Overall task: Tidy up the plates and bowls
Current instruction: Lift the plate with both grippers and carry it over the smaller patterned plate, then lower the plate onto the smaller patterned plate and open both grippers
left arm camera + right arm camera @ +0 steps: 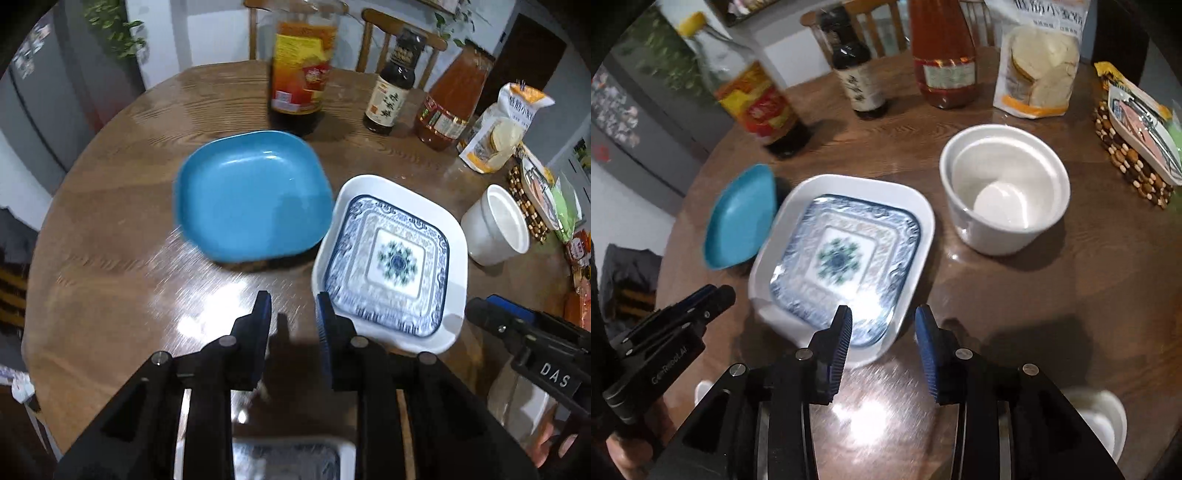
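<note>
The left hand-held gripper hangs above the round wooden tabletop with its blue-padded fingers apart and nothing between them. Ahead of it and a little to its left sits the blue square plate, tilted, with its near edge raised off the wood. Just ahead to its right lies the white square plate, with the blue-and-white patterned plate nested inside it; the patterned plate's near corner is close beside the right finger. The blue plate and the white plate nearly touch at their facing edges. The right hand-held gripper also stands open and empty, low over the tabletop, with the stacked pair directly ahead of its left finger and overlapped by that finger in the right wrist view. Ahead to its right stands the white round bowl, upright, apart from the plates. Beyond the dishes, at the far side of the tabletop, stand a large sauce bottle, a dark soy bottle, a red sauce bottle and a bag of flat breads. Both views are blurred.
</note>
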Available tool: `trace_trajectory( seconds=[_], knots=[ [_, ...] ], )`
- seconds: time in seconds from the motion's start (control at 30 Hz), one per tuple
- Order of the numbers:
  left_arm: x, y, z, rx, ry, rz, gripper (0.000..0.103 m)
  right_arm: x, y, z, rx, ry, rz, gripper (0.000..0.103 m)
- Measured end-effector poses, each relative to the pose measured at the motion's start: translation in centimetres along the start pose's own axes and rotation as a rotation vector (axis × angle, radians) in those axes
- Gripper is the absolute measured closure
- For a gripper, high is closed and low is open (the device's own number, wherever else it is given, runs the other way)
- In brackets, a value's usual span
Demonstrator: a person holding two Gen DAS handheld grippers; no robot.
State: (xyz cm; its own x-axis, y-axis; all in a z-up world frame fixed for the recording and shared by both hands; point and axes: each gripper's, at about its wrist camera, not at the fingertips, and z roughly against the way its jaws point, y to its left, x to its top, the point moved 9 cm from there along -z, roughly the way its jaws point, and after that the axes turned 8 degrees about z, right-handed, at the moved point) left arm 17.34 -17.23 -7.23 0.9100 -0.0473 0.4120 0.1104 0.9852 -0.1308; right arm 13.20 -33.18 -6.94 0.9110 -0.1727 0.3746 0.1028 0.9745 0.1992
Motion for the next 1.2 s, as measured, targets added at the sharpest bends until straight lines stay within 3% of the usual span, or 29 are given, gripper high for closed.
trace_trajectory(
  seconds=[0.27, 0.4, 0.63, 0.8, 1.2],
  knots=[
    [0.6, -0.8, -4.2, 0.023, 0.062, -0.025, 0.079, 0.7, -0.5, -3.1, -0.058, 0.065, 0.017, 0.067],
    [1.1, -1.5, -4.8, 0.018, 0.06, -0.05, 0.08, 1.3, 0.0, -3.6, -0.075, 0.053, 0.05, 0.067],
    [1.4, -1.9, -4.9, 0.018, 0.049, -0.083, 0.09, 1.5, -0.2, -3.6, -0.121, 0.027, 0.094, 0.088],
    [1.1, -2.2, -4.2, 0.02, 0.019, -0.089, 0.091, 1.6, 0.4, -1.7, -0.146, -0.018, 0.127, 0.089],
    [-0.7, -1.1, 1.5, 0.028, -0.101, -0.069, 0.091, -0.4, 3.1, 3.6, -0.062, -0.106, 0.152, 0.089]
  ],
)
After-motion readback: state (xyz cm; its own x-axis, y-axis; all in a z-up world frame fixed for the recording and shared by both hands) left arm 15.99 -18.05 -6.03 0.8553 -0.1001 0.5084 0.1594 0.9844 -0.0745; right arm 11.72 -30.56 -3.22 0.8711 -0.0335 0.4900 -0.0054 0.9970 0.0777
